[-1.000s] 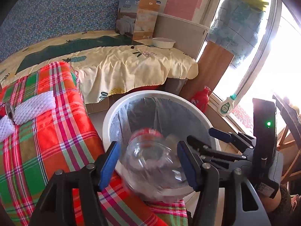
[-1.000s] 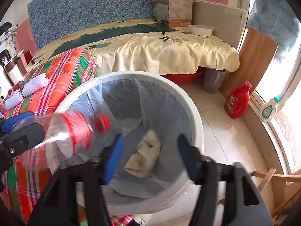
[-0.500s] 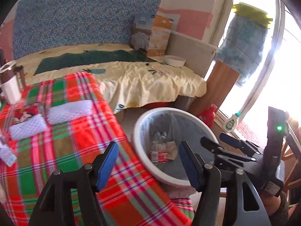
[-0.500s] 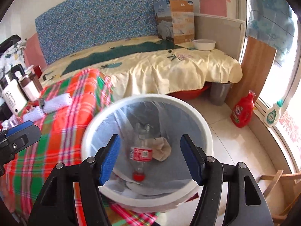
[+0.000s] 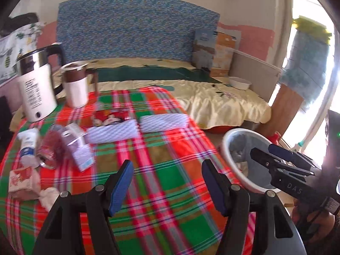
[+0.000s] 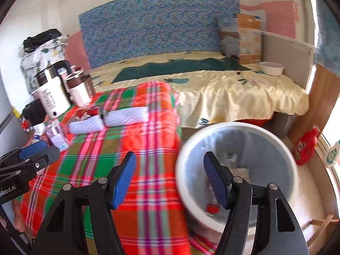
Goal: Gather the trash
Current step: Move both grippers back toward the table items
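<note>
Two grippers, both empty, catalogued view by view.

Left wrist view: our left gripper (image 5: 166,183) stands with its blue pads well apart, nothing between them, over the plaid tablecloth (image 5: 170,170). We list the trash at the cloth's left side: a crumpled red can (image 5: 51,152), a small white bottle (image 5: 27,146), a pale carton (image 5: 79,150), a red-and-white wrapper (image 5: 20,179) and a wad of tissue (image 5: 50,195). Two white foam sleeves (image 5: 138,126) lie farther back, beside a kettle (image 5: 36,87) and a mug (image 5: 75,85). Our right gripper (image 5: 282,161) shows at the right, in front of the white bin (image 5: 228,148).

Right wrist view: our right gripper (image 6: 169,179) is likewise spread wide and holds nothing; it hangs above the cloth's edge and the white bin (image 6: 238,127), which has a liner and blurred litter with a red cap (image 6: 212,208) inside.
</note>
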The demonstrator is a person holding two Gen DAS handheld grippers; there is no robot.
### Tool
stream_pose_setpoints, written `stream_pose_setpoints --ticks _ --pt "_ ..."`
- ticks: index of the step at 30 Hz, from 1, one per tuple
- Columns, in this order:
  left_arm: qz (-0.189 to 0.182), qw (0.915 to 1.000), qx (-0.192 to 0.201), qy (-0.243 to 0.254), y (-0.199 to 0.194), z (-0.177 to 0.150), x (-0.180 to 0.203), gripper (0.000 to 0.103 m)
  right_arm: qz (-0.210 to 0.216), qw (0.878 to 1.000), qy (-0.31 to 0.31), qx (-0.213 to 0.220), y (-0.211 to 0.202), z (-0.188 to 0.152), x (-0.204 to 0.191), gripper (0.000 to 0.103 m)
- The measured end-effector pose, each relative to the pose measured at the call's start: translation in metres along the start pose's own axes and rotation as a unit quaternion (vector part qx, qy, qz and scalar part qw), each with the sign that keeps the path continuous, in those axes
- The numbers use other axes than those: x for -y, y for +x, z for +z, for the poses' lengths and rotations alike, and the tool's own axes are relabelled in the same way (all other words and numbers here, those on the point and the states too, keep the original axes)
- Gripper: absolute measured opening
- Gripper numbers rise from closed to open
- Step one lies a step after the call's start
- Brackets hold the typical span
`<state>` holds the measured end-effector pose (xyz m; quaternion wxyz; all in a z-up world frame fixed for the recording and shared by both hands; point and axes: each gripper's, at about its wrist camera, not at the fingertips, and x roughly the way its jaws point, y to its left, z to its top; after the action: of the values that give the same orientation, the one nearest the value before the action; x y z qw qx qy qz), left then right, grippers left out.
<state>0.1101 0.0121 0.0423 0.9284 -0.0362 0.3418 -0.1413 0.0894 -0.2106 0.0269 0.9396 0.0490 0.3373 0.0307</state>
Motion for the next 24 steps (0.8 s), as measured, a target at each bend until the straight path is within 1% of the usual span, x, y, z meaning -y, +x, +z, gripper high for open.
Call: stream_pose_setpoints --ticks 5,8,12,17,24 --pt "0.043 0.9985 0.002 -0.035 -0.010 -0.009 -0.047 0.066 0.045 0.998 -0.033 -0.020 0.026 -0.002 -0.044 0.066" --pt "0.074 0.9956 0.002 -0.058 -0.017 -0.015 -0.076 0.066 0.071 0.995 -0.058 -0.024 0.039 -0.003 -0.072 0.066" --pt "0.097 0.9930 -0.003 -0.066 -0.021 -0.022 -0.099 0.067 0.098 0.992 -0.075 -0.030 0.051 -0.004 -0.101 0.066" --pt "0.113 0.9899 -0.004 -0.086 -0.023 -0.028 -0.125 0.067 0.108 0.988 -0.102 -0.043 0.069 -0.004 -0.131 0.066" --pt "0.120 0.9875 -0.028 -0.098 -0.007 -0.040 -0.146 0.067 0.119 0.985 -0.117 -0.049 0.085 0.001 -0.150 0.066"
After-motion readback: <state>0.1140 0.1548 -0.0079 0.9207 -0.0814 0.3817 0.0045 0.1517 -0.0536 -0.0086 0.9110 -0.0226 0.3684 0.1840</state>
